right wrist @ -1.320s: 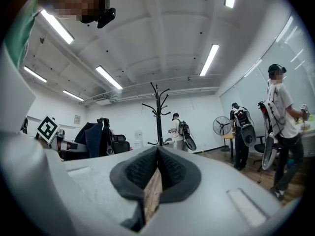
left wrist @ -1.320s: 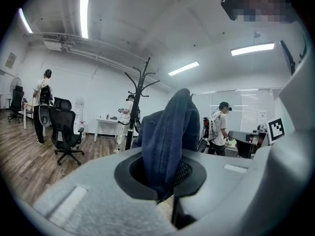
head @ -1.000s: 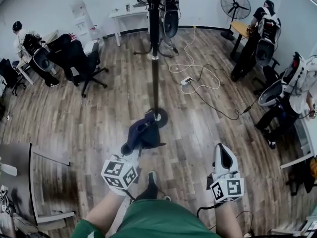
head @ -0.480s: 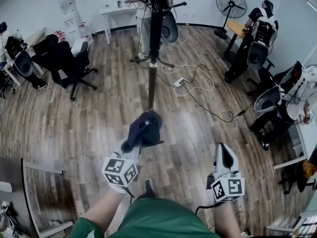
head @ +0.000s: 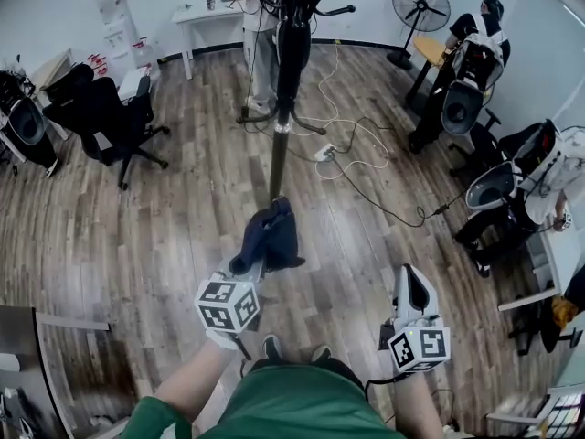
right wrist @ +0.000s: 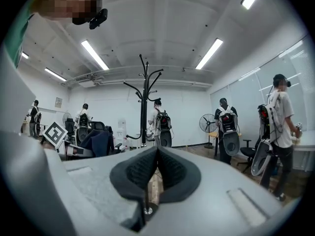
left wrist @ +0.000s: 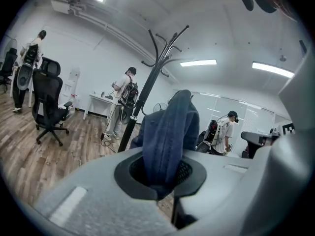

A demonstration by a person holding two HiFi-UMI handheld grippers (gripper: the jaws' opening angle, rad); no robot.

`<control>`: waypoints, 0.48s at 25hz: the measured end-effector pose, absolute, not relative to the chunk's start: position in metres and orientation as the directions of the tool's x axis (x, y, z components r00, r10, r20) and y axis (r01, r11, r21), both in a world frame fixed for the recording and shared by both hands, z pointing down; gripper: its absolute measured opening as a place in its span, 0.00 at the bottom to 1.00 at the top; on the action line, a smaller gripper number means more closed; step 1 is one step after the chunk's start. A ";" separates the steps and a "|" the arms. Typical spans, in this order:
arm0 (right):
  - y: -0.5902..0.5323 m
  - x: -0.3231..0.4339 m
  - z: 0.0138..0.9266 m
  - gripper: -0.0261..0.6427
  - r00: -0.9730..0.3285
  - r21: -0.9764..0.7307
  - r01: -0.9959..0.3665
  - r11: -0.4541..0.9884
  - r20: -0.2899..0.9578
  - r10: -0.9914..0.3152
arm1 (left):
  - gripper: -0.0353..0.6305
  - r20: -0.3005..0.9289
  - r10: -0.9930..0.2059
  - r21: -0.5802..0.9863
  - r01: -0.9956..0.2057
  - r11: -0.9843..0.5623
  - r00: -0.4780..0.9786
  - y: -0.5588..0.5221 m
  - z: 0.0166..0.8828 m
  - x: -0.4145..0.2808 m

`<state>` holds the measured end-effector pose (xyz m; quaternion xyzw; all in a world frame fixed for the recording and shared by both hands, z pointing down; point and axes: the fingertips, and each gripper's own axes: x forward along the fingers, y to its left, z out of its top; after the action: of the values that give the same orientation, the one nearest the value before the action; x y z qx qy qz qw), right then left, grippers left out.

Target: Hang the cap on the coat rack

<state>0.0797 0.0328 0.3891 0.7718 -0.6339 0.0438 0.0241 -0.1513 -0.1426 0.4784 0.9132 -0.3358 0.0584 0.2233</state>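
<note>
Top of coat rack (head: 280, 144) cropped

The cap (head: 271, 236) is seen to be dark navy blue, and the coat rack (head: 283, 108) is black, with a pale ring partway up its pole. The left tool (head: 253, 262) and the right tool (head: 413, 280) are finished in pale grey-white with dark, finely textured pads, and each bears a cube patterned with black-and-white square markers. The floor (head: 164, 227) is laid in brown wood-grain planks, the walls (head: 164, 7) are painted white, a green garment (head: 292, 410) is worn by the person, and the office chair (head: 101, 117) is black.
</note>
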 end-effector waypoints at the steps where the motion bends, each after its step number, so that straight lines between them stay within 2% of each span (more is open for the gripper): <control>1: 0.029 0.081 0.389 0.04 0.192 -0.017 -0.981 -0.194 0.098 -0.977 | 0.09 0.264 -0.584 0.381 -0.639 -0.668 0.768 -0.147 0.481 -0.148; 6: 0.007 0.100 0.402 0.04 0.167 -0.039 -0.984 -0.172 0.100 -0.981 | 0.09 0.295 -0.573 0.435 -0.642 -0.632 0.764 -0.164 0.493 -0.125; 12: -0.032 0.140 0.415 0.04 0.067 -0.094 -0.993 -0.075 0.079 -0.995 | 0.09 0.357 -0.595 0.440 -0.692 -0.572 0.720 -0.179 0.503 -0.083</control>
<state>0.1397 -0.0318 0.4153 0.7305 -0.6802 0.0608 -0.0076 -0.0835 -0.1789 0.5035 0.8826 -0.3647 0.0850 0.2843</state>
